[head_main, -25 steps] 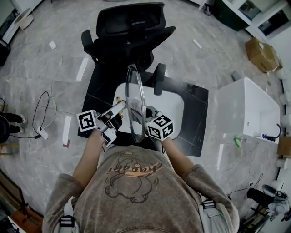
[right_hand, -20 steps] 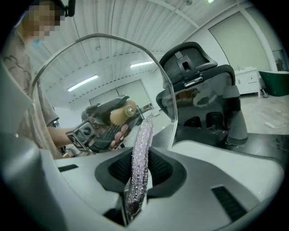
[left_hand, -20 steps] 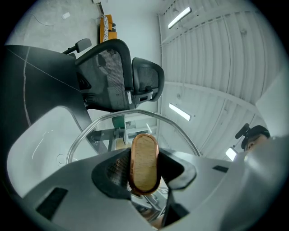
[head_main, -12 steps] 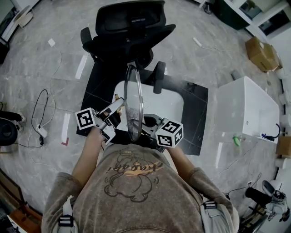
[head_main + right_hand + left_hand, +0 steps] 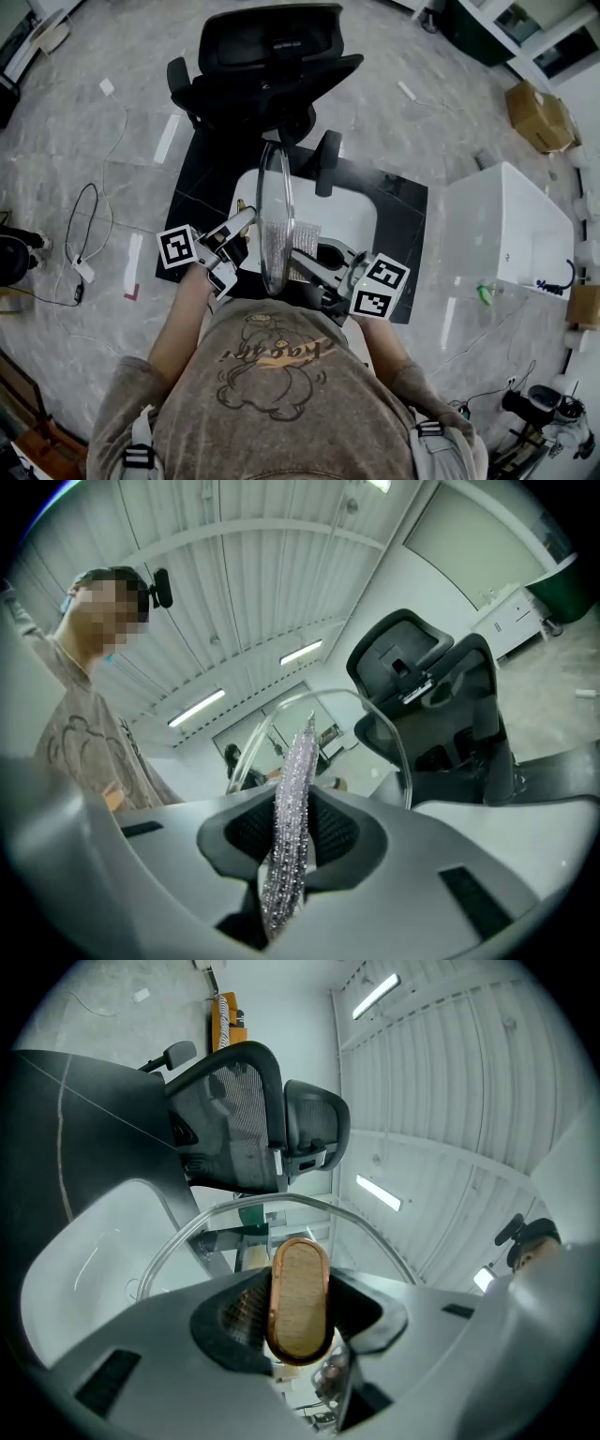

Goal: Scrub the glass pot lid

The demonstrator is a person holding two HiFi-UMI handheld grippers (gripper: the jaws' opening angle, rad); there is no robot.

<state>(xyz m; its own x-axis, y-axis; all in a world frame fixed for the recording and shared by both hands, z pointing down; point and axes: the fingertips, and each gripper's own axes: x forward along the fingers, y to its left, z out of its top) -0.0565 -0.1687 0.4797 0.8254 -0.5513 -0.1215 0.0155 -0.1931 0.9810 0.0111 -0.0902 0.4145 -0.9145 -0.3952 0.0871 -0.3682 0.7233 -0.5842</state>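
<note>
- The glass pot lid [image 5: 275,211] stood on edge in the air above the white basin [image 5: 354,214], with its rim running away from the person.
- The left gripper [image 5: 246,221], above the basin's left edge, had its jaws set wide and clamped on the lid's wooden knob [image 5: 300,1297]. That grip alone carried the lid.
- The right gripper [image 5: 292,841], above the basin's near side, was pinched on a thin silvery scouring pad [image 5: 298,761]. The pad was held edge-up, with the lid's rim just beyond it.
- From the head view the pad sat at the lid's right face, low on the glass. Whether it touched could not be told.
- Judged from this, scrubbing was under way on 1 face. No suds or water showed, so how much glass was clean could not be told. The knob side and the rim probably remained.
- Over the basin there was open air on both sides of the lid, so the pad had room to sweep up and down.
- The black office chair [image 5: 267,66] stood just beyond the basin's far edge, close to the lid's far rim.
- The black mat [image 5: 405,225] under the basin was bare on the right.
</note>
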